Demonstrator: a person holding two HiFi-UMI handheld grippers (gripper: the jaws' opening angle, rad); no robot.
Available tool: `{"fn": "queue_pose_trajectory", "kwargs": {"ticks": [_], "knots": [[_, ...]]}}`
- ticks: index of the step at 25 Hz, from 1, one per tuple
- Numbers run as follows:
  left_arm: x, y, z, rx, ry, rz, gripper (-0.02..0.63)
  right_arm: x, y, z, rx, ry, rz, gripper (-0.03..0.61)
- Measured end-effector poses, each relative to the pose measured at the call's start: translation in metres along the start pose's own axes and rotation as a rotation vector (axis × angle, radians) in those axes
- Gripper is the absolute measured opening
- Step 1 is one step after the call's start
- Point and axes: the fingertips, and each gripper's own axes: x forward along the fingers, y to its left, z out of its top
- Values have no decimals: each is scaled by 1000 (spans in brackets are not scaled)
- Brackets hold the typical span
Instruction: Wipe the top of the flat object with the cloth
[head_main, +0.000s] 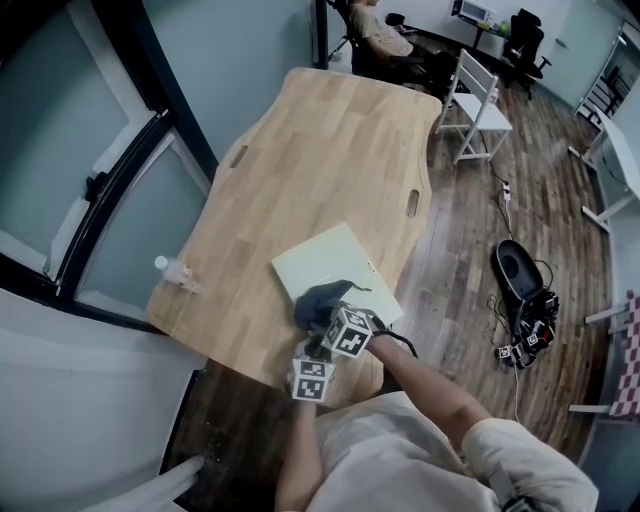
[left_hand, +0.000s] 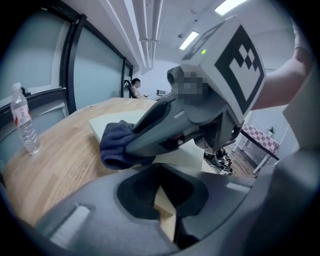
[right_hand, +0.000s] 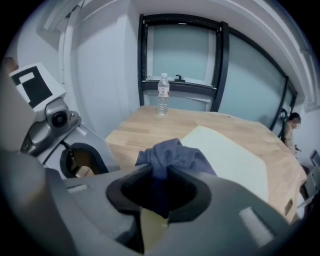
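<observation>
A pale flat board (head_main: 332, 260) lies near the front edge of the wooden table (head_main: 320, 150). A dark blue cloth (head_main: 318, 298) sits bunched on the board's near corner. My right gripper (head_main: 330, 312) is shut on it, and the right gripper view shows the cloth (right_hand: 172, 155) pinched between the jaws over the board (right_hand: 230, 155). My left gripper (head_main: 309, 358) hovers just behind and left of the right one, over the table's front edge. Its jaws stand together with nothing between them (left_hand: 162, 182). Ahead of it are the cloth (left_hand: 115, 145) and the right gripper (left_hand: 134, 144).
A clear water bottle (head_main: 172, 270) stands at the table's left edge, by the glass wall. A white chair (head_main: 478, 100) and a seated person (head_main: 380, 35) are beyond the far end. Cables and a dark object (head_main: 520, 300) lie on the wood floor at right.
</observation>
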Motion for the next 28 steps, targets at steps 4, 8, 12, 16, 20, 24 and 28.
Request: {"fn": "queue_pose_trajectory", "kwargs": {"ticks": [4,8,12,16,20,24,28], "knots": [[0,3,0,-10,-10,-3,8,3,15,11,-87,14,115,95],[2,2,-2,-60,-20,-34,8,-1,19,6,-139,6,127,94],[-1,3,1,-15,-14,-20,8,-11,18,-5,-155,10,139,94],[-1,3,1,-1,-4,-13,8,-25,16,-27,-202,32,138,95],[0,2,1,2,-6,-12,8,-42,5,-53,-205,48,104,95],[0,1,2,0,-9,-12,7,-64,-19,-81,-171,62,40,95],[0,2,1,1,-7,-13,8,-85,-52,-109,-107,92,-43,95]]}}
